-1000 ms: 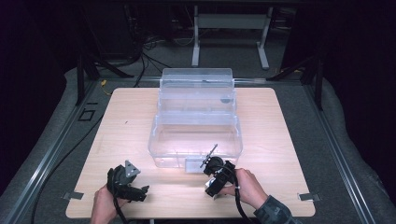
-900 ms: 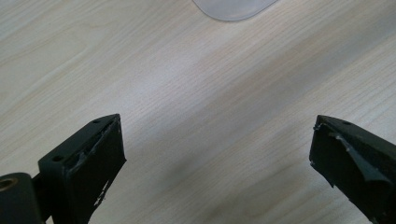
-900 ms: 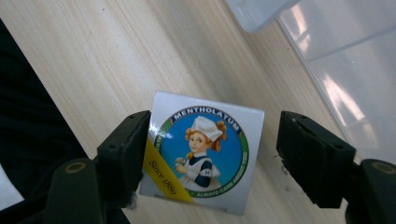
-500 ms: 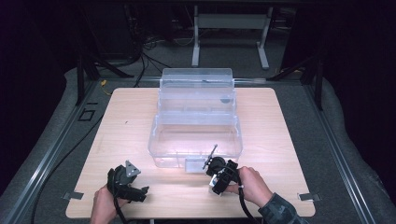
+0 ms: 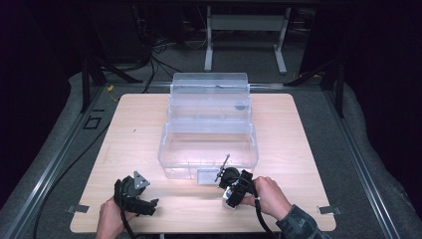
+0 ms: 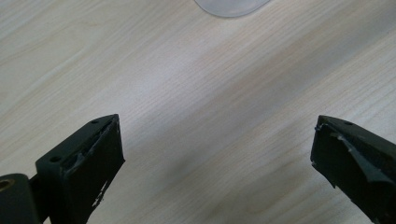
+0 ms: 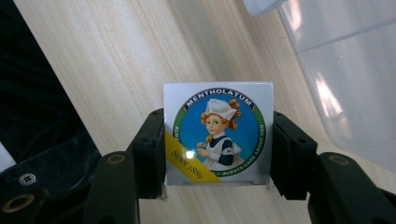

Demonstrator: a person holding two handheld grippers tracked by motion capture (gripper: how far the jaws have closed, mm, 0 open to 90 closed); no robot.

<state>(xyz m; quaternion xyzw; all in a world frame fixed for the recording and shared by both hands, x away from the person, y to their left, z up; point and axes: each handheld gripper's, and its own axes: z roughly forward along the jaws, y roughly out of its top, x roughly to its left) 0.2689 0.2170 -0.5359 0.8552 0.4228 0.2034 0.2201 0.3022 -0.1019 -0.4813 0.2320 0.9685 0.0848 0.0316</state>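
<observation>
A small white Mentholatum box [image 7: 217, 134] with a round blue picture sits between the black jaws of my right gripper [image 7: 217, 149], which is shut on its two sides. In the high view that right gripper [image 5: 233, 191] is near the table's front edge, just in front of a clear plastic storage box [image 5: 209, 134], and the small white box [image 5: 229, 196] shows below it. My left gripper [image 5: 148, 206] rests at the front left, pointing right. Its jaws stand wide apart over bare wood, so the left gripper [image 6: 215, 149] is open with nothing between them.
The clear storage box stands mid-table with its tiered lid raised behind; its corner [image 7: 345, 70] lies right of the held box. A light wooden table [image 5: 134, 144] sits on grey floor with metal rails. My dark sleeve [image 7: 42, 154] shows at left.
My right gripper with the small box has shifted slightly right and turned, the hand now lying further along the front edge. The left gripper has stayed in place.
</observation>
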